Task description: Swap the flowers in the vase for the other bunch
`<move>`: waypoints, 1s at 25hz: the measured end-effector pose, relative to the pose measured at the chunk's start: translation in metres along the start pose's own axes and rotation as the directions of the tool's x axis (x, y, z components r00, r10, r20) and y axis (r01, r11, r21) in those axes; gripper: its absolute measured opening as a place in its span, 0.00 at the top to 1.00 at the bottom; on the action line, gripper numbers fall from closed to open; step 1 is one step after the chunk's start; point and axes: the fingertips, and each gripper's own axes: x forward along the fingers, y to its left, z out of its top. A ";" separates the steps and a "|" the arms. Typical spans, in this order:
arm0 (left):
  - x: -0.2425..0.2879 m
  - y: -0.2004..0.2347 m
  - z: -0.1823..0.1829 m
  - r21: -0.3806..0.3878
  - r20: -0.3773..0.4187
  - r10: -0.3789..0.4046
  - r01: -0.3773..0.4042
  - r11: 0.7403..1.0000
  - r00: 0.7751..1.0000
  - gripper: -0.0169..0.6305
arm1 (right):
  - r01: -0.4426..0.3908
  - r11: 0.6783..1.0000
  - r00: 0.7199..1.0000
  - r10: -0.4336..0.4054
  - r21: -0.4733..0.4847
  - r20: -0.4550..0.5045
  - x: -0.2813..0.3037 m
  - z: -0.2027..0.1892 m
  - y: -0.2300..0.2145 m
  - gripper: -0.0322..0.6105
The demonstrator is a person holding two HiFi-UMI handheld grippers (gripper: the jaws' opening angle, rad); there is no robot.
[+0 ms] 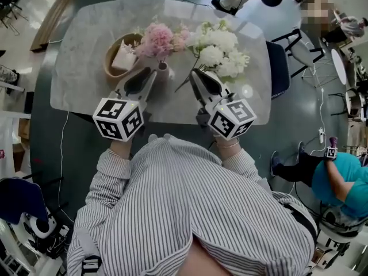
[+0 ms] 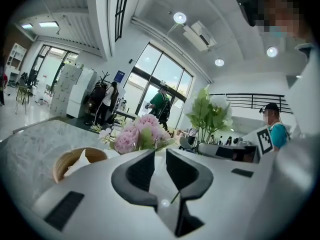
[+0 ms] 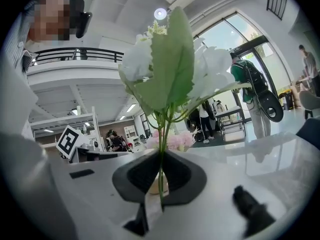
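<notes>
Right gripper [image 3: 160, 176] jaws clamp the white bunch [image 3: 170, 69] by its stems (probably awaiting the vase [image 1: 164, 69]). Left gripper [image 2: 160, 159] jaws stand narrowly apart under the pink flowers [image 2: 140, 134].

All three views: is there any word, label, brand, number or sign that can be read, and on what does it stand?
No text can be read in any view.
Left marker cube: black-and-white square patterns only, no letters or digits.
Right marker cube: the same.
Blue sign beside the tall windows: too small to read.
</notes>
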 end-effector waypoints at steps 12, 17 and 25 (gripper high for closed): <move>-0.004 -0.008 -0.014 -0.035 -0.027 0.011 -0.012 0.999 1.000 0.92 | -0.026 1.000 1.000 0.026 0.012 -0.008 -0.001 -0.004 0.006 0.91; -0.024 -0.012 -0.039 -0.045 -0.052 -0.002 0.000 0.999 0.999 0.93 | -0.036 0.999 0.999 0.036 0.003 -0.001 -0.009 -0.025 0.030 0.91; -0.025 -0.020 -0.052 -0.066 -0.069 -0.015 0.010 0.998 0.998 0.94 | -0.043 0.999 0.999 0.043 -0.002 -0.020 -0.013 -0.032 0.039 0.91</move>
